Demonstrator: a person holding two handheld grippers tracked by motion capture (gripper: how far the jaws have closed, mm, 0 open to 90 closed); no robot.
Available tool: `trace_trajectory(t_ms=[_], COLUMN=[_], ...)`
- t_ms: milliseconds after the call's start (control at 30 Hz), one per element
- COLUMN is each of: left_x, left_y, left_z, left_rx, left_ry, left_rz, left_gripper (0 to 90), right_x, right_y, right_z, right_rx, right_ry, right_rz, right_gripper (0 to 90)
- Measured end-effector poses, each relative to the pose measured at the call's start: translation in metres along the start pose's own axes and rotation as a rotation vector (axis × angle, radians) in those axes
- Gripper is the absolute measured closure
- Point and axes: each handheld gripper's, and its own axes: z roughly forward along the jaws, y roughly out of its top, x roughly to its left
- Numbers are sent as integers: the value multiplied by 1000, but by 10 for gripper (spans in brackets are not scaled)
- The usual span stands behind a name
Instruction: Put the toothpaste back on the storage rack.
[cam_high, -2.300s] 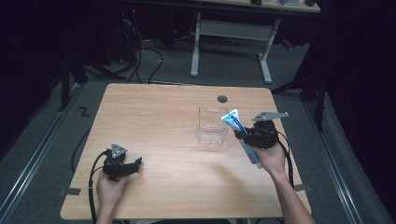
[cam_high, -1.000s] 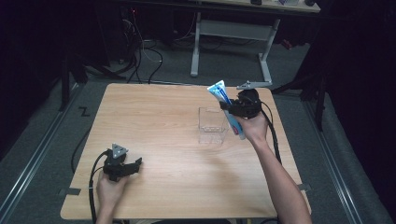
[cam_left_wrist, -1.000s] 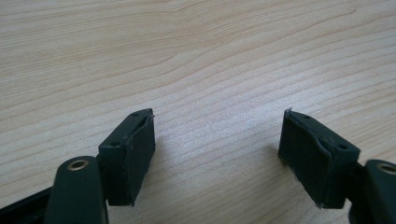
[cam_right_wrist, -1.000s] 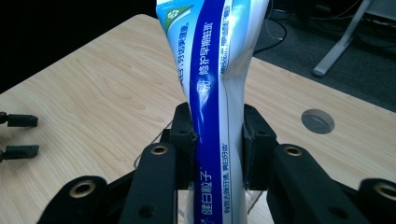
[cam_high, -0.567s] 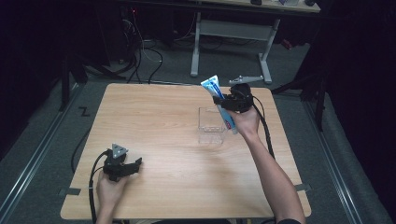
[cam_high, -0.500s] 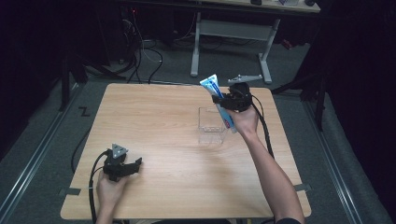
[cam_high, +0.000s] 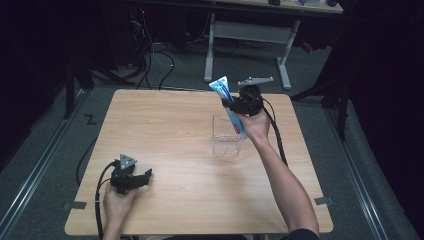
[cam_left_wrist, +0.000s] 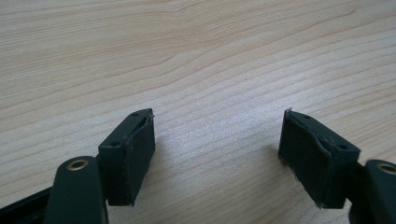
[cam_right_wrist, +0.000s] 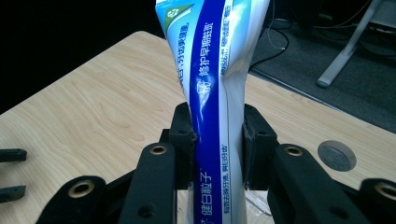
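Since earlier frame: my right gripper (cam_high: 235, 102) carried toothpaste tube (cam_high: 227, 97) from right edge of worktop (cam_high: 170, 130) up and toward far side; now above far rim of clear box (cam_high: 226, 137). Right jaws clenched on tube mid-body, tube upright, slightly tilted, wide end up, lower end reaching down toward box. In right gripper view, tube (cam_right_wrist: 217, 93) squeezed between both pads. My left gripper (cam_high: 131, 179) unmoved, resting on near left of worktop, jaws released, bare wood between them.
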Motion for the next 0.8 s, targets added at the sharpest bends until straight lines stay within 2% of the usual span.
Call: trace_trajectory(t_ms=[400, 800], left_x=[0, 0], left_y=[0, 0], left_z=[0, 0], left_rx=[-1, 0], left_ry=[-1, 0], left_rz=[-1, 0], left_gripper=[273, 272], right_x=[-1, -4], right_y=[1, -3], right_z=[8, 13], right_rx=[-27, -20], right_ry=[-16, -24], right_rz=[1, 16], right_gripper=[701, 696])
